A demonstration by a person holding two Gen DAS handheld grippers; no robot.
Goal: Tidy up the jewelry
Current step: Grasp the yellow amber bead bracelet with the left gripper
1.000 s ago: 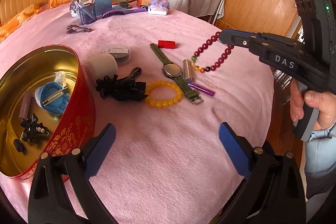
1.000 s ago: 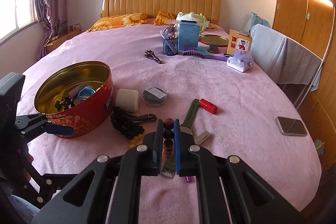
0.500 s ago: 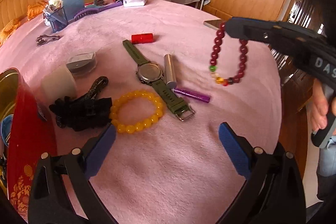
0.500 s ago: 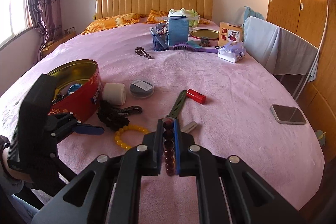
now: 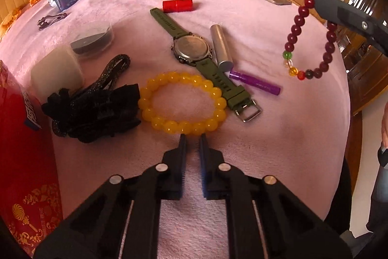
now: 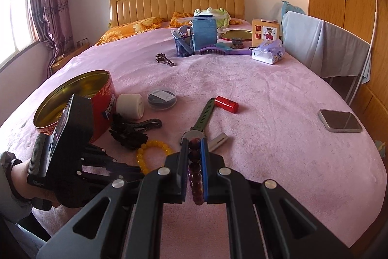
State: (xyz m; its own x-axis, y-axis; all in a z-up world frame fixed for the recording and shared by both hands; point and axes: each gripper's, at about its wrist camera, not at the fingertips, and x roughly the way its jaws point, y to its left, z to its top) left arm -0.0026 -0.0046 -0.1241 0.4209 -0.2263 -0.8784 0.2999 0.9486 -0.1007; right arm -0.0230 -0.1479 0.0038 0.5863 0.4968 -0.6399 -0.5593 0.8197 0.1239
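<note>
My right gripper (image 6: 194,141) is shut on a dark red bead bracelet (image 5: 308,40), which hangs in the air over the bed's right side; its beads show between the fingers (image 6: 195,171). My left gripper (image 5: 192,136) is nearly shut, with a narrow gap, its tips right at the near edge of a yellow bead bracelet (image 5: 181,104) lying on the pink blanket. It grips nothing that I can see. A green watch (image 5: 194,50) lies just beyond. The red and gold tin (image 6: 72,98) stands at the left, open.
Near the watch lie a silver tube (image 5: 221,47), a purple tube (image 5: 254,83), a red cylinder (image 5: 177,5), black hair accessories (image 5: 97,106), a white roll (image 5: 57,72) and a clear lidded dish (image 5: 92,41). A phone (image 6: 339,120) lies at the right edge. Boxes and a brush stand farther back.
My left gripper has closed from wide open to a narrow gap and moved in to the yellow bracelet. The right gripper has carried the red bracelet a little to the right.
</note>
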